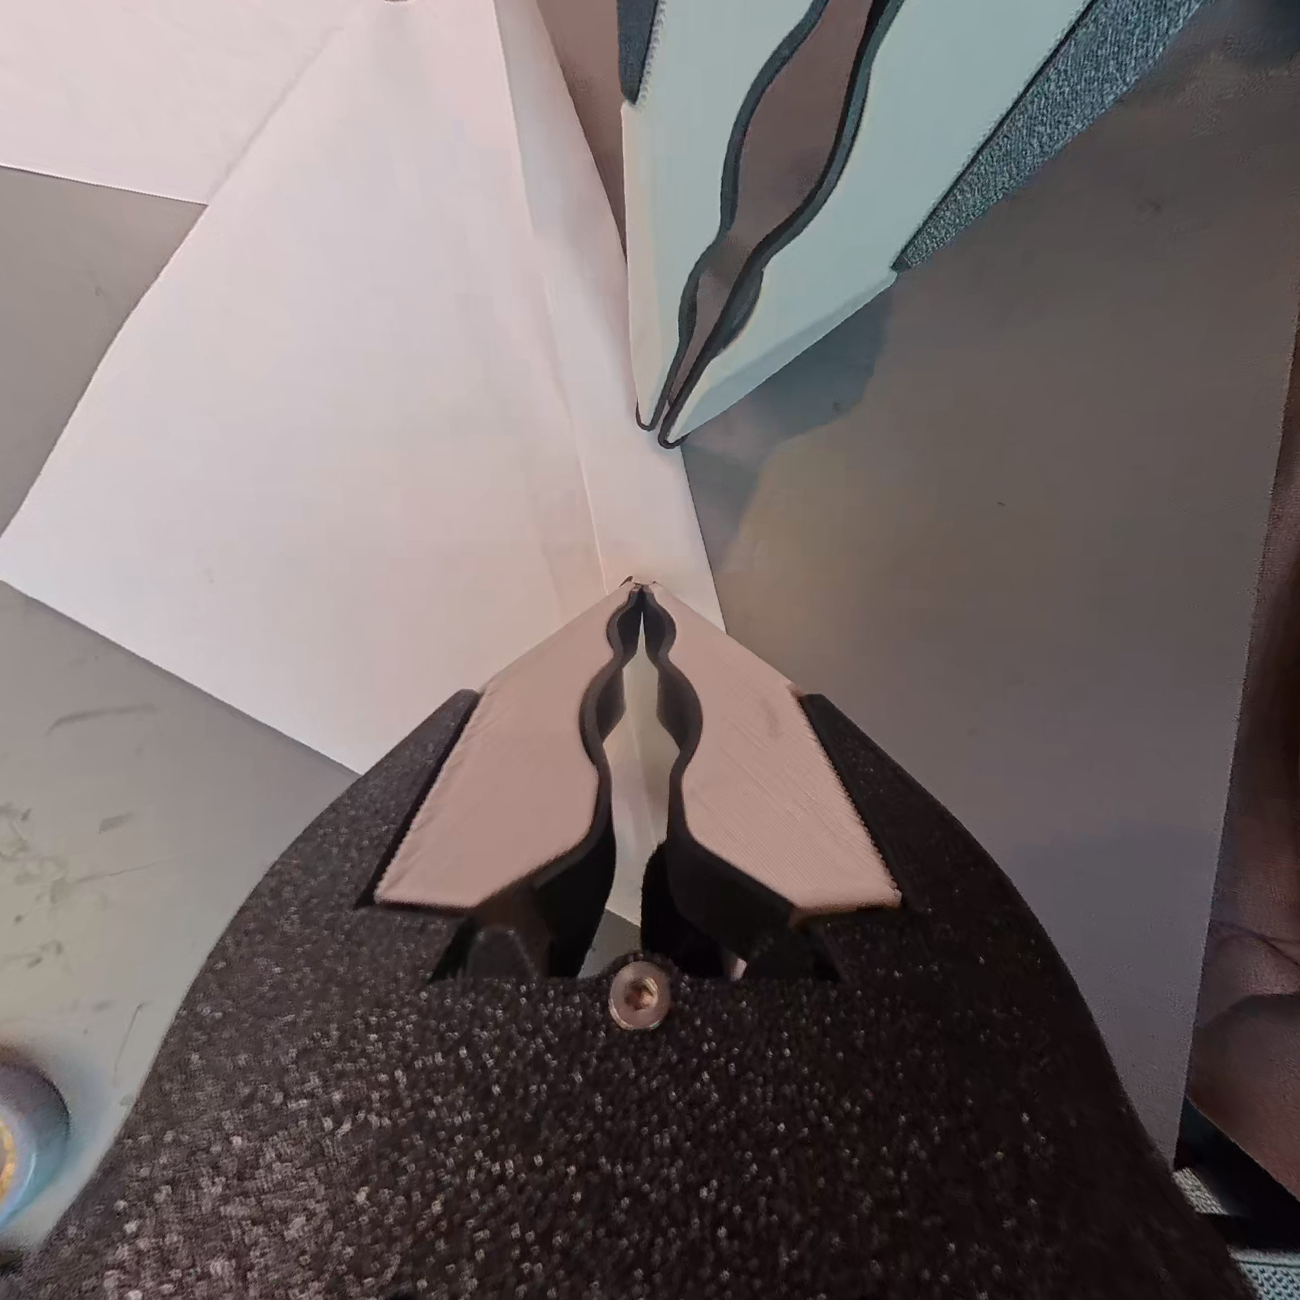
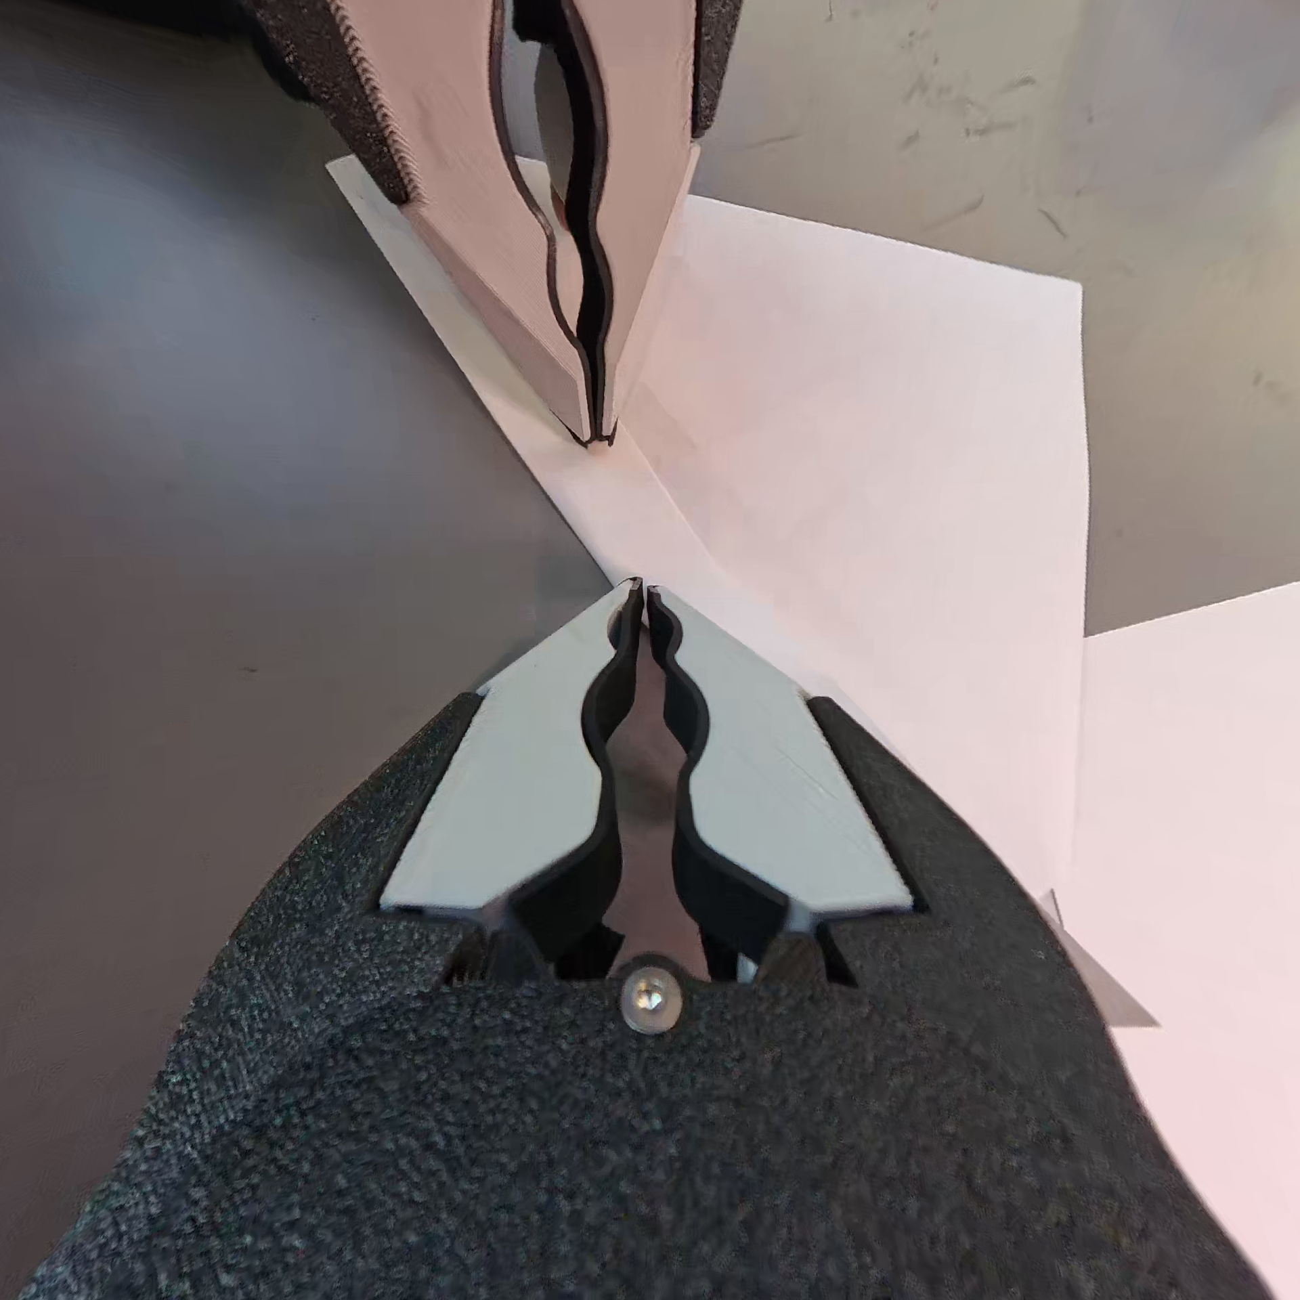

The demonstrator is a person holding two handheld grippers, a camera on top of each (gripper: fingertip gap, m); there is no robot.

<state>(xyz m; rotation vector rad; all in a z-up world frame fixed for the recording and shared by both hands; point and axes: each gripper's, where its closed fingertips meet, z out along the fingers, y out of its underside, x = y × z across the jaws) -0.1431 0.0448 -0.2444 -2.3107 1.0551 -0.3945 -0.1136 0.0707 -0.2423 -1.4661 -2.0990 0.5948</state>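
left gripper [image 1: 641, 589] is closed, tips pressing the folded white paper [image 1: 338, 394]; right gripper [image 2: 644, 589] also closed at the paper's edge on the grey table [image 2: 211, 492]

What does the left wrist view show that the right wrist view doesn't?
Only the left wrist view shows a round shiny object in its lower left corner and the far edge of the grey table. Only the right wrist view shows a pointed paper tip poking out beside the claw body. Both show the left claw and right claw, closed, tips at the folded white paper.
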